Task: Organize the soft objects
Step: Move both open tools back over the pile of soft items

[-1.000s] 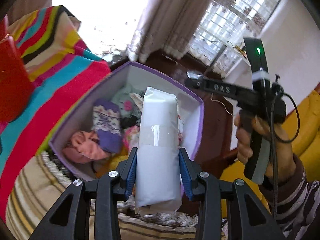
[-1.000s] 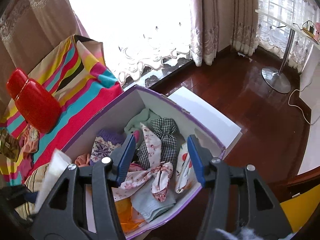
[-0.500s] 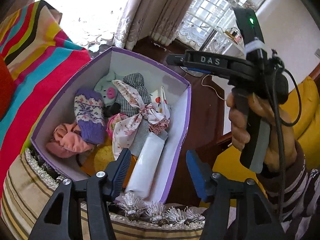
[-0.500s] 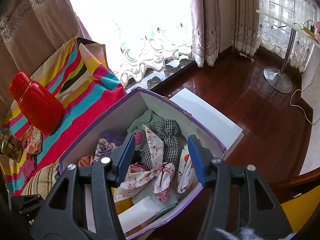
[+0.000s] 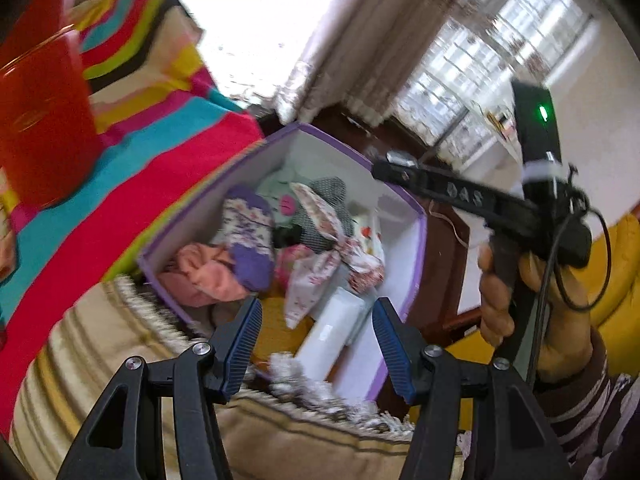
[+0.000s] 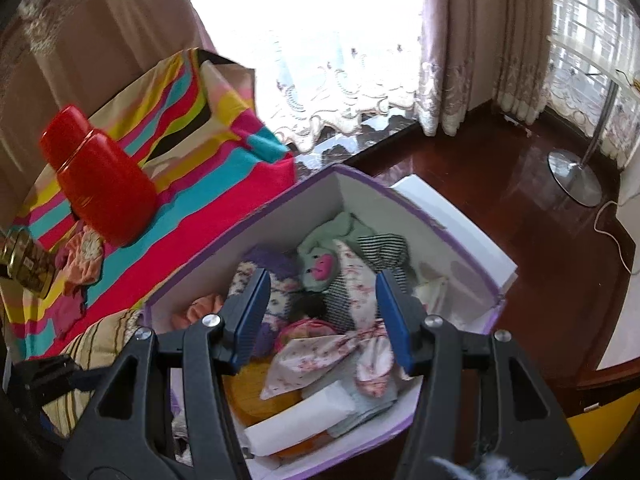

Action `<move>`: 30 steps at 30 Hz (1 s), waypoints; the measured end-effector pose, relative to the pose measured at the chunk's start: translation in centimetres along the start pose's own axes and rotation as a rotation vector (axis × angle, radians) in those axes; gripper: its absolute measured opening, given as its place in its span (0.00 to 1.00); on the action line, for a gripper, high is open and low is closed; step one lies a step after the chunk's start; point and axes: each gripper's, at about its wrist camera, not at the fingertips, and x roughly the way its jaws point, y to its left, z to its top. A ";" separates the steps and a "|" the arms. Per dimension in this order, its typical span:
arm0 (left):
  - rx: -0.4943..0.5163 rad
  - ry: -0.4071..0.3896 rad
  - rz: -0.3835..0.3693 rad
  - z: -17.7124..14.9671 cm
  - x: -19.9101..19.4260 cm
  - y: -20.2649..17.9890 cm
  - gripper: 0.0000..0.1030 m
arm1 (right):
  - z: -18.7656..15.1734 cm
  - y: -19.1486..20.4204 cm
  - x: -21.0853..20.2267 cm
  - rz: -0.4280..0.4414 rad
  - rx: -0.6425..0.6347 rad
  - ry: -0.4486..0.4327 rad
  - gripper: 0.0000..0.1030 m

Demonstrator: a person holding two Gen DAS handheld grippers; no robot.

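A: Left wrist view. Left gripper (image 5: 316,344) at 6 o'clock, jaws spread wide, nothing between the blue pads (image 5: 240,340). Directly beyond, purple-edged box (image 5: 416,256) at centre, resting on a fringed beige cushion (image 5: 120,360).

B: Contents?

A: White wrapped pack (image 5: 332,332) lying inside at the box's 6 o'clock end, against the right wall. Floral cloth (image 5: 316,280) just above the pack. Purple patterned sock (image 5: 250,240) at 9 o'clock inside the box, touching a pink garment (image 5: 200,272). Green plush (image 5: 280,196) and checked fabric (image 5: 324,208) toward the 12 o'clock end.

B: Surroundings?

A: Striped blanket (image 5: 120,160) at 9 to 10 o'clock, red container (image 5: 44,120) standing on it. Right gripper (image 5: 460,194) at 3 o'clock, seen side-on in a hand (image 5: 540,300); jaw state not legible from this angle.

B: Right wrist view?

A: Right gripper (image 6: 320,316) at 6 o'clock, jaws parted and empty, hanging above the box (image 6: 440,224). White wrapped pack (image 6: 300,420) near the box's 6 o'clock edge, partly under the floral cloth (image 6: 332,356). Green plush (image 6: 320,256) at centre, purple patterned sock (image 6: 280,276) to its 9 o'clock, checked fabric (image 6: 384,252) to its 3 o'clock. Red container (image 6: 104,188) at 10 o'clock on the striped blanket (image 6: 224,184). Lamp base (image 6: 576,176) on dark wood floor (image 6: 500,200) at 2 o'clock.
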 end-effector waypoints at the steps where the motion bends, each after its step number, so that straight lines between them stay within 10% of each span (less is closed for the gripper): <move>1: -0.022 -0.014 0.005 0.0 -0.5 0.7 0.57 | -0.1 0.8 0.1 0.007 -0.014 0.004 0.57; 30: -0.555 -0.303 0.230 -8.3 -15.2 21.4 0.57 | -3.2 26.4 3.6 0.287 -0.446 0.139 0.75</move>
